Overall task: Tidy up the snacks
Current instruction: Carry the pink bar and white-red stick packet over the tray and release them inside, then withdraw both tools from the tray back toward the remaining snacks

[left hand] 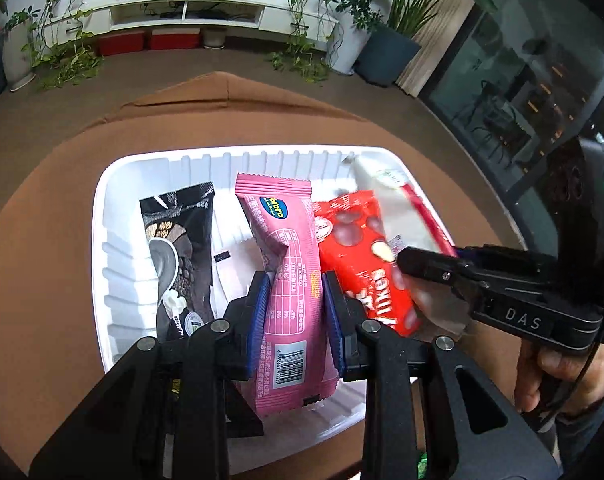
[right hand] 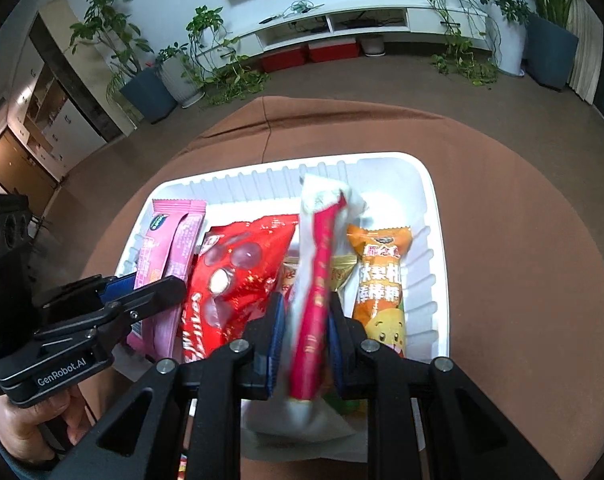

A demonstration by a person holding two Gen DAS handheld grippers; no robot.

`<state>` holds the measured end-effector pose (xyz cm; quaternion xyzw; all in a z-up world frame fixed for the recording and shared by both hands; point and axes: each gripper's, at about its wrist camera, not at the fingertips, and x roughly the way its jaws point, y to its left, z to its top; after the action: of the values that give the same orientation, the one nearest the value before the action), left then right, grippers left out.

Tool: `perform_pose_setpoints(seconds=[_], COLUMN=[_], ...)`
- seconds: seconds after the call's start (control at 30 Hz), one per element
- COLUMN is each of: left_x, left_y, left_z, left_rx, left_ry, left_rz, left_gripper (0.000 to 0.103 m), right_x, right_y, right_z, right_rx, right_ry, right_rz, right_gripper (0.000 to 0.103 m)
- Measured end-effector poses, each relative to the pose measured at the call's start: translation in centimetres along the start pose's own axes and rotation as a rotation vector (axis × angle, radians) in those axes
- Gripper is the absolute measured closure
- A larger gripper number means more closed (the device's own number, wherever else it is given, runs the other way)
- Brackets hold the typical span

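Note:
A white ribbed tray [left hand: 114, 216] sits on a brown-clothed table. My left gripper [left hand: 296, 280] is shut on a pink snack packet [left hand: 290, 248] and holds it over the tray's middle. A black packet [left hand: 180, 256] lies to its left and a red candy bag [left hand: 357, 256] to its right. My right gripper [right hand: 303, 312] is shut on a white-and-red packet [right hand: 321, 264] over the tray [right hand: 433, 216]. An orange packet [right hand: 381, 288] lies to its right, the red bag [right hand: 238, 276] and the pink packet [right hand: 170, 248] to its left. The right gripper also shows in the left wrist view [left hand: 429, 264].
The round brown tablecloth [right hand: 521, 240] surrounds the tray on all sides. Beyond the table are potted plants [right hand: 150, 80], a white low cabinet [left hand: 182, 12] with red boxes under it, and a dark glass wall [left hand: 521, 80] at right.

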<state>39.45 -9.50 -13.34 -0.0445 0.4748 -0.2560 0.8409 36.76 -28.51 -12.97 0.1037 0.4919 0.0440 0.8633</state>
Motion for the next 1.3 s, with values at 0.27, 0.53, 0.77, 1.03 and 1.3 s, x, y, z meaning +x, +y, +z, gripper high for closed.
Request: perform_pose_setpoints(seconds=[0.27, 0.53, 0.77, 1.03, 1.3], left_x=[0.9, -1.8, -7.2, -11.5, -13.2], left_y=[-1.3, -2.7, -4.2, -3.4, -3.2], left_z=[-1.0, -2.1, -5.5, -12.2, -19.7], left_rx=[0.016, 0.029, 0.033, -0.072, -0.174], left_ry=[-0.007, -0.063, -0.124, -0.167, -0.154], left_rz=[0.018, 0.014, 0.001, 0.005, -0.039], left_gripper=[0.059, 0.026, 0.003, 0.001, 0.0], right_x=[-0.2, -4.4, -10.0, -13.1, -13.6], right_y=[0.1, 0.1, -1.2, -1.1, 3.1], right_z=[-0.4, -1.4, -5.5, -14.4, -20.9], right_rx=[-0.007, 0.007, 0.062, 0.102, 0.044], right_ry=[-0.007, -0.087, -0.194, -0.199, -0.188], right_rz=[-0.013, -0.01, 0.048, 0.069, 0.091], right_gripper=[0.079, 0.035, 0.011, 0.009, 0.009])
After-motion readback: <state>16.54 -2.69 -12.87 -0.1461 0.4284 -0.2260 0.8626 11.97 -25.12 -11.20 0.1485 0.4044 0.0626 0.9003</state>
